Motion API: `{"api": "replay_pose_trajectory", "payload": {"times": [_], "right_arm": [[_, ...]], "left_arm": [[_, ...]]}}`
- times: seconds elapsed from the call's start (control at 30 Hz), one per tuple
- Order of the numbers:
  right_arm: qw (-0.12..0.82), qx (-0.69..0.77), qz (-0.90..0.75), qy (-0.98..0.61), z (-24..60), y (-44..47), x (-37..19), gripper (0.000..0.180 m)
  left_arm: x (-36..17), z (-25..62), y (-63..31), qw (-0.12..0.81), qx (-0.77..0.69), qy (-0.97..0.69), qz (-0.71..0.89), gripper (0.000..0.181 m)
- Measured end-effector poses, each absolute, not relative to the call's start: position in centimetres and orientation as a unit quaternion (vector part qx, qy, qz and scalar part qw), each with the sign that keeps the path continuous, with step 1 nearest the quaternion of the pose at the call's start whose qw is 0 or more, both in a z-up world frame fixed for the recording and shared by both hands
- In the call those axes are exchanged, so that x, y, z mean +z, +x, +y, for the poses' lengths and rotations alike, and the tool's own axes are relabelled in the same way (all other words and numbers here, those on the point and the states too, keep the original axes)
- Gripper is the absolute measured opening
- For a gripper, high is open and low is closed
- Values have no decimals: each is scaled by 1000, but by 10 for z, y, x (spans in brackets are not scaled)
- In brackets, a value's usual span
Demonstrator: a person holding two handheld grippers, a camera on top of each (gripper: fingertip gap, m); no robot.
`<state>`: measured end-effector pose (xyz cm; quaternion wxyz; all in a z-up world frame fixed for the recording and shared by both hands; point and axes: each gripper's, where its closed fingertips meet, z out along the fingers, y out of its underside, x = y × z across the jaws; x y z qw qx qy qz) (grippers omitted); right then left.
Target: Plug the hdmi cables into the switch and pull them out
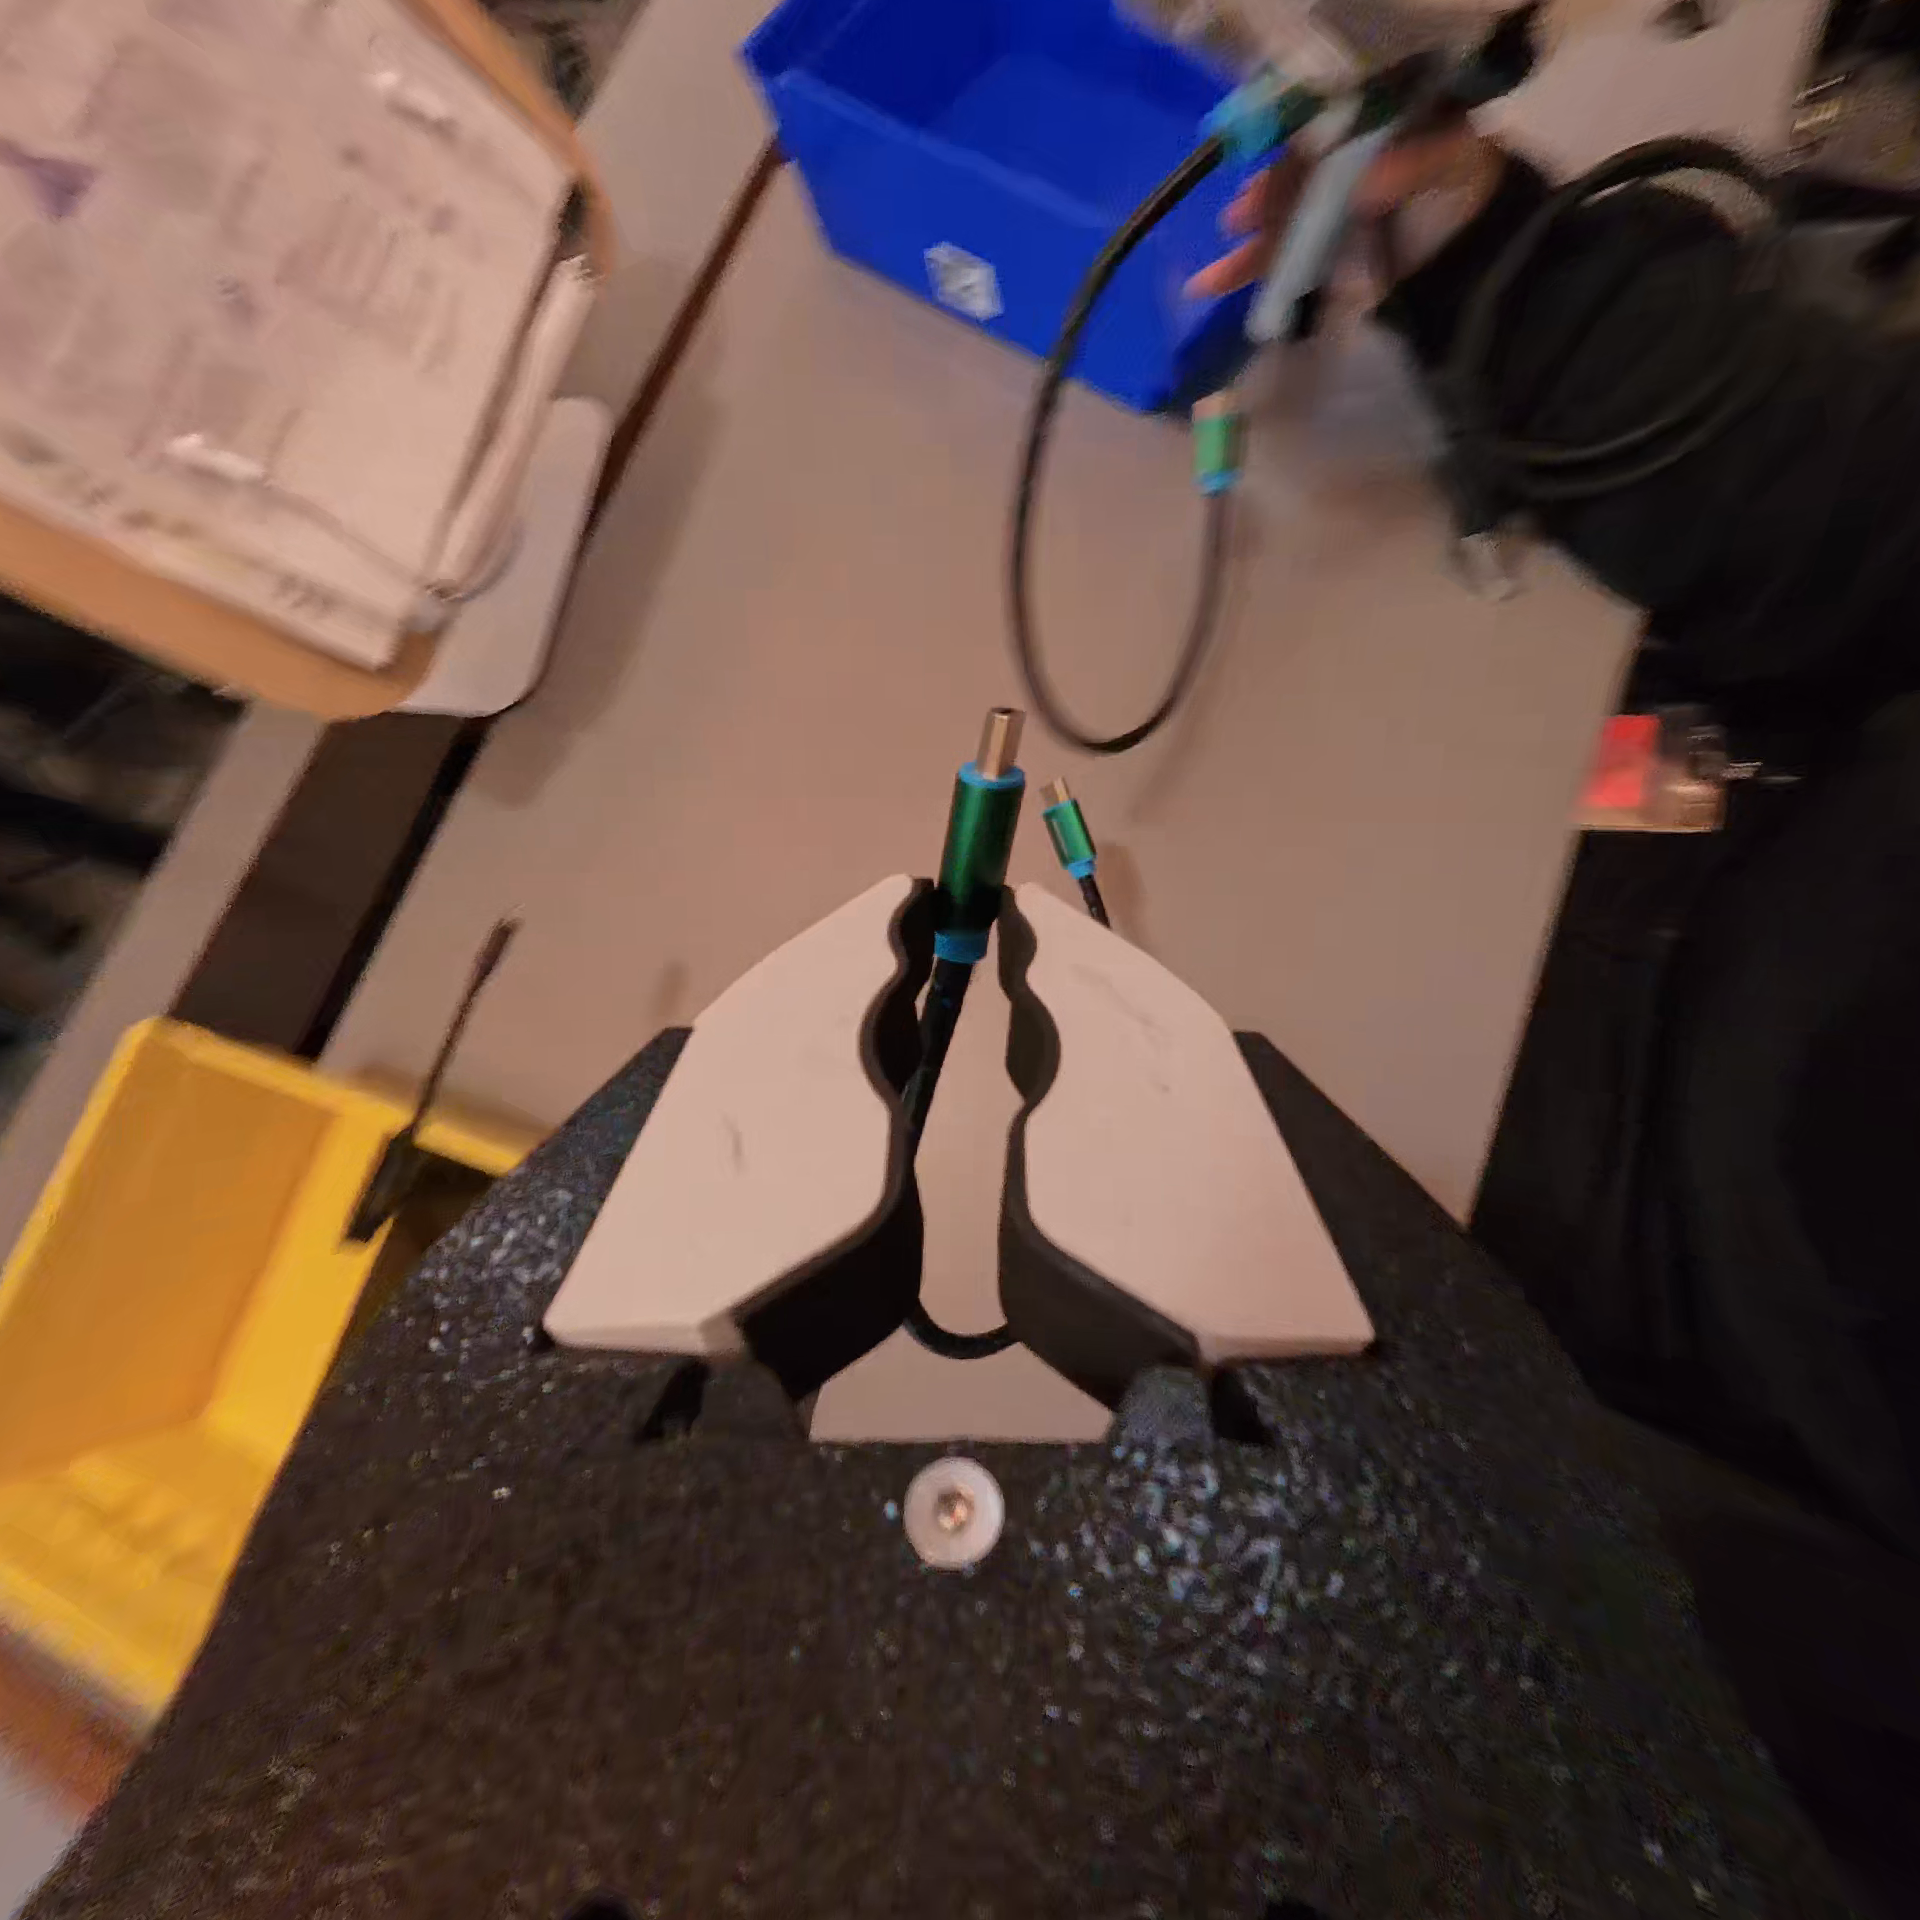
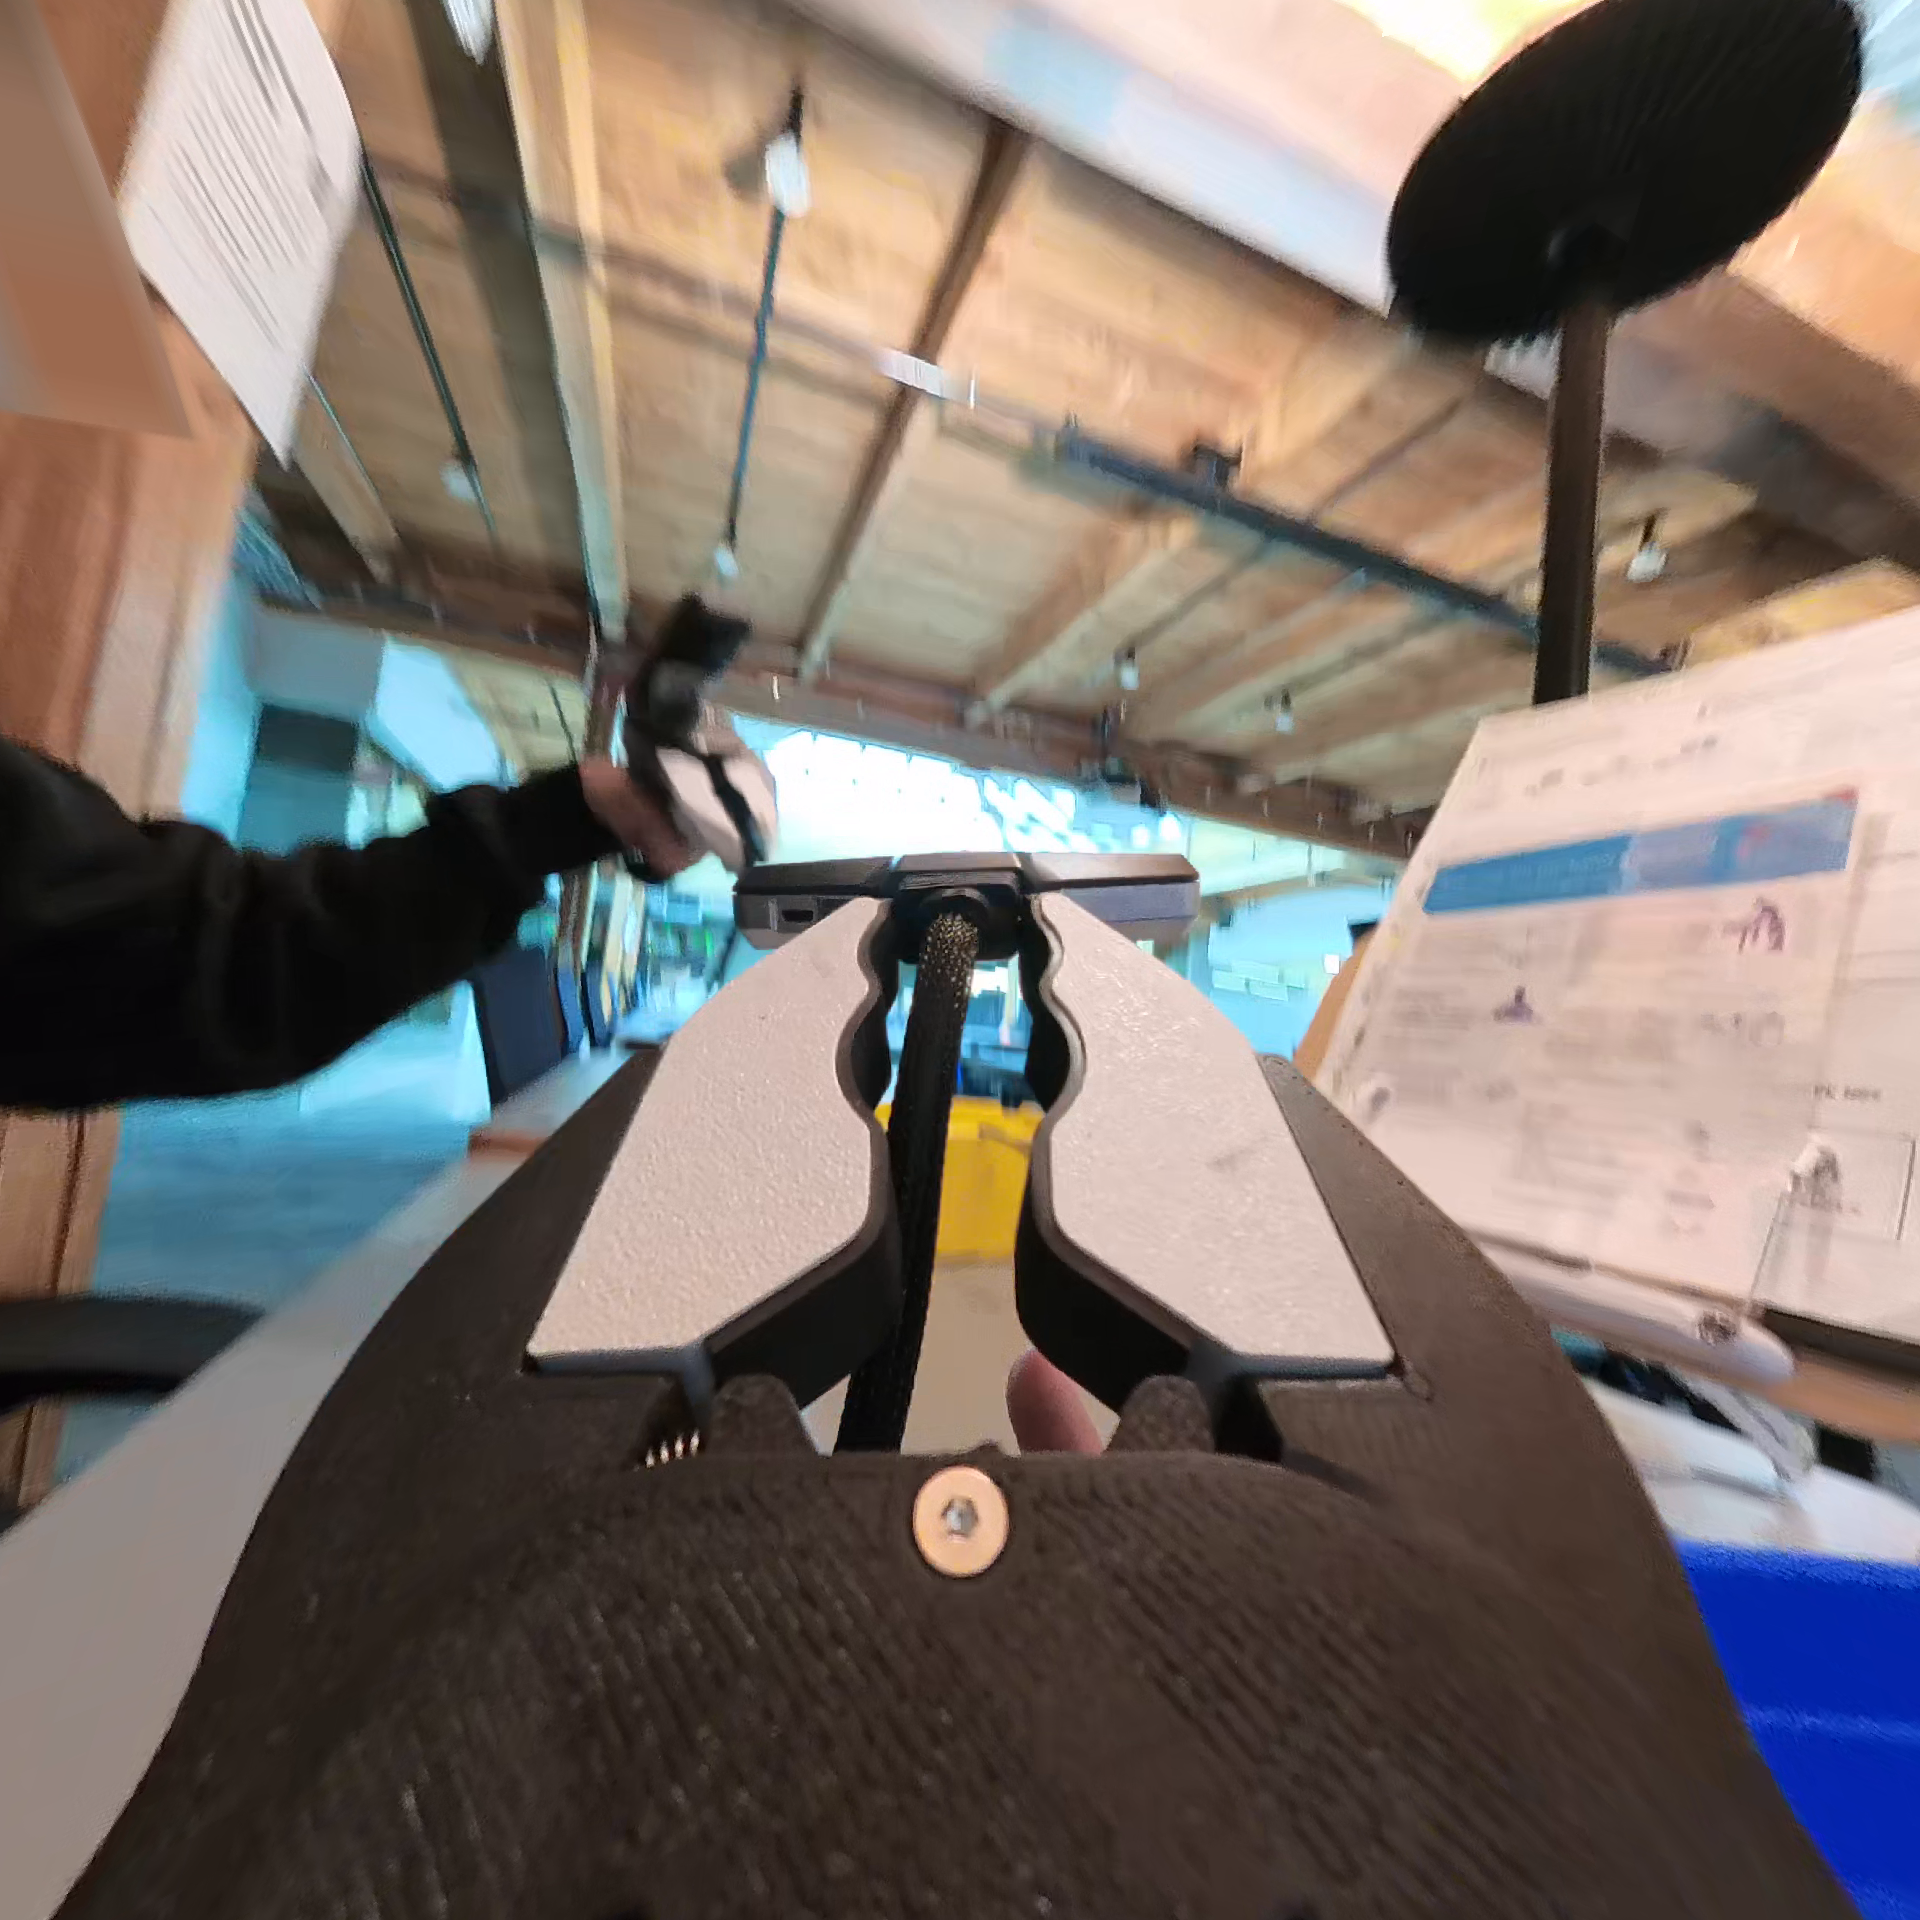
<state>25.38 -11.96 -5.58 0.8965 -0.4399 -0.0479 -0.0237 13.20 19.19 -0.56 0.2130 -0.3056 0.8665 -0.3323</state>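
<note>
Left gripper (image 1: 961, 894) clamped narrow on a green plug (image 1: 977, 826), silver tip up and clear of the fingers (image 1: 774, 1101). Braided cable (image 1: 935, 1049) running down between the fingers, looping at their base. Just beside the plug, a smaller green connector (image 1: 1068, 831) poking up past the right fingertip. Below, a beige table (image 1: 831, 582), seen from above. Blue bin (image 1: 997, 197) at the far edge, yellow bin (image 1: 177, 1278) at the near-left corner. Paper stack (image 1: 249, 281) on a brown board at the far-left side. A black cable loop (image 1: 1049, 520) hanging over the table, another green plug (image 1: 1216, 442) dangling at its end. Up at the far right, blurred: right gripper (image 1: 1309, 187) and a hand (image 1: 1247, 239) in mid-air.

Over to the right wrist view, tilted up at a wooden ceiling (image 2: 935, 364). Right gripper (image 2: 956, 914) shut narrow on a black plug (image 2: 951, 909), braided cord (image 2: 914, 1143) trailing back between the fingers (image 2: 748, 1122). Plug seated in the switch (image 2: 966, 888), a flat grey box held crosswise at the fingertips, in the air, off the table. A fingertip (image 2: 1049, 1403) showing under the gripper base. To the left, a black sleeve (image 2: 260, 935) reaching in with the left gripper (image 2: 707, 769), blurred, well apart from the switch. Papers (image 2: 1610, 1018) propped at the right, black round lamp (image 2: 1621, 156) above them. Yellow bin (image 2: 977, 1174) glimpsed between the fingers.
</note>
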Motion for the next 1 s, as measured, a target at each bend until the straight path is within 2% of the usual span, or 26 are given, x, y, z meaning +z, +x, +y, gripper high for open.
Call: {"api": "replay_pose_trajectory", "payload": {"times": [0.03,0.33,0.67,0.83,1.0], "right_arm": [[888,-23,-50,-456,-113,253,-60,22],[859,74,-125,-490,-68,212,-70,23],[841,116,-145,-509,-51,199,-77,23],[832,150,-166,-508,-42,187,-82,23],[811,175,-192,-525,-32,172,-90,23]], "left_arm": [[-8,180,129,191,-352,-291,869,12],[-36,100,121,-23,-476,-224,850,12],[-38,84,142,-259,-587,-244,727,12],[-54,83,136,-411,-500,-247,721,12],[-79,78,146,-469,-377,-286,746,11]]}}
